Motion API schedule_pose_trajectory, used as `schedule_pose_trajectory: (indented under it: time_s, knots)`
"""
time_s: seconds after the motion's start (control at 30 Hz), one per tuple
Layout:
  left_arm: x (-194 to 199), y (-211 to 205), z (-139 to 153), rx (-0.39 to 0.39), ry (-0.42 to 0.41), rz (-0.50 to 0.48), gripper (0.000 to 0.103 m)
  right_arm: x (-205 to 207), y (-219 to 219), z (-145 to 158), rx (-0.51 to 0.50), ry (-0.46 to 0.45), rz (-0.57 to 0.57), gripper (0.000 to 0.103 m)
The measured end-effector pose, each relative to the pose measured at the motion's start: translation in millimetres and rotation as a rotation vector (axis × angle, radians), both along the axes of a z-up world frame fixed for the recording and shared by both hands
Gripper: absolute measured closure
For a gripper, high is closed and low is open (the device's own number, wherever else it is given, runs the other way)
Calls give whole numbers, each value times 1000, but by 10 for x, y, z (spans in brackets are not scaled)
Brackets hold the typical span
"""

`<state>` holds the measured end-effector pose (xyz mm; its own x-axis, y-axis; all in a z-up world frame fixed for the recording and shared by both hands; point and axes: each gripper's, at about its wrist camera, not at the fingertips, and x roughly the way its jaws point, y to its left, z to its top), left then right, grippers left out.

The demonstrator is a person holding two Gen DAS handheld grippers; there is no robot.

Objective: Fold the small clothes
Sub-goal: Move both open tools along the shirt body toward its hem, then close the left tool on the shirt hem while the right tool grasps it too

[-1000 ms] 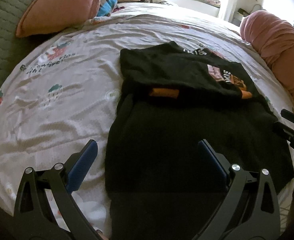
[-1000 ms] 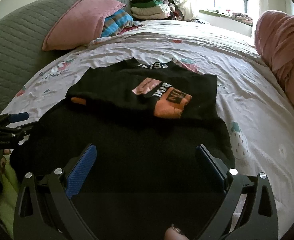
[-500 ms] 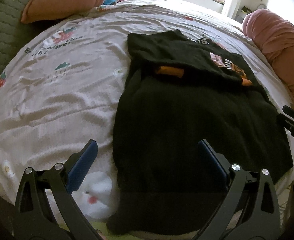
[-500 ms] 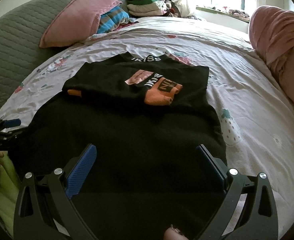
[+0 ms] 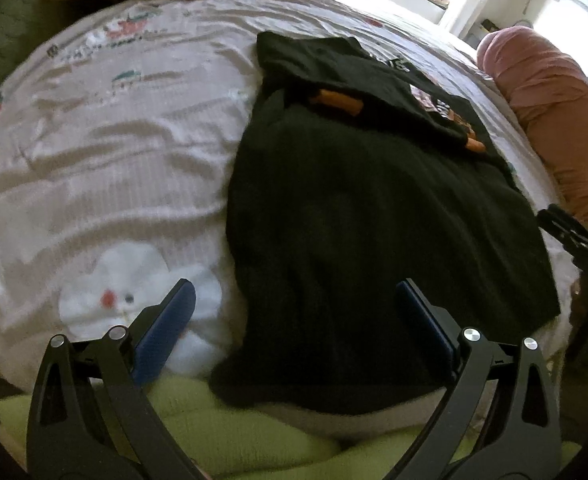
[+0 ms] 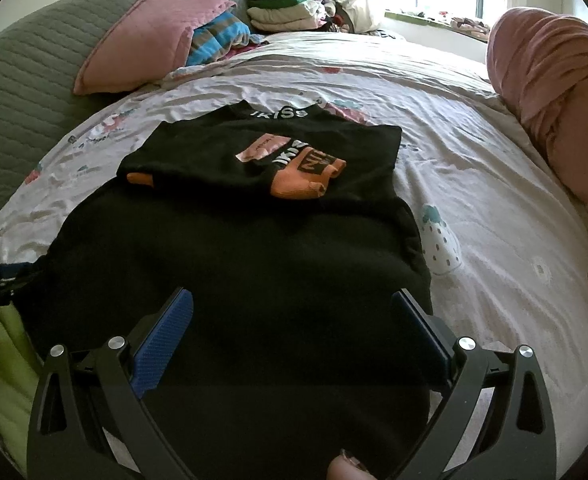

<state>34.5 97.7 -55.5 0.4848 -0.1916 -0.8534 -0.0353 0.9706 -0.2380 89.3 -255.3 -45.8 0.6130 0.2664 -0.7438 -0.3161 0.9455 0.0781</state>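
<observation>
A black garment (image 5: 373, 216) lies flat on the bed, its top part folded down so orange cuffs (image 5: 335, 101) and a printed patch show. In the right wrist view the same black garment (image 6: 230, 272) shows an orange and pink print (image 6: 305, 168). My left gripper (image 5: 295, 300) is open and empty above the garment's near left hem. My right gripper (image 6: 292, 312) is open and empty above the garment's near right part. The right gripper's tip (image 5: 569, 232) shows at the right edge of the left wrist view, the left gripper's tip (image 6: 2, 276) at the left edge of the right wrist view.
The bed has a pale printed sheet (image 6: 473, 184). A pink pillow (image 6: 146, 40) and striped cloth lie at the far left before a grey headboard. Folded clothes (image 6: 282, 10) are stacked by the window. A pink rolled blanket (image 6: 553, 92) lies at the right. Green fabric (image 5: 222, 432) hangs below the bed edge.
Both grippers have drawn back toward the near bed edge; the garment's hem and the green fabric below it now show. The garment has not moved. Both jaws stay open.
</observation>
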Motion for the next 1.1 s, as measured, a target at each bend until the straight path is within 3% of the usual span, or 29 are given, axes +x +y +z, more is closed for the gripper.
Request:
schedule_pose_trajectory:
  time_s: [0.17,0.3,0.37,0.43,0.47,0.7,0.8,1.0,1.1]
  knots:
    - [-71,71,-23,-43,2,0,10,-42,-22,-19,-6,1,-3,5]
    - [-95,118,-28,-67,3,4,18,-76,-50,-20,-10,0,-1,5]
    - [-105,118,-25,-71,2,1,26,-97,-75,-24,-13,1,-4,5]
    - [-122,114,-10,-86,-5,-8,46,-116,-115,-34,-15,6,-10,5]
    - [-130,110,0,-91,-7,-13,49,-125,-130,-38,-17,7,-13,5]
    - [-52,76,-65,-120,29,-38,50,-194,-267,-75,-28,21,-29,5]
    - [-8,65,-82,-142,36,-45,53,-244,-354,-100,-24,47,-18,5]
    - [-30,139,-80,-167,21,-15,80,-375,-603,-212,41,155,28,5]
    - [-31,193,-70,-194,18,-7,85,-431,-710,-283,75,214,33,6]
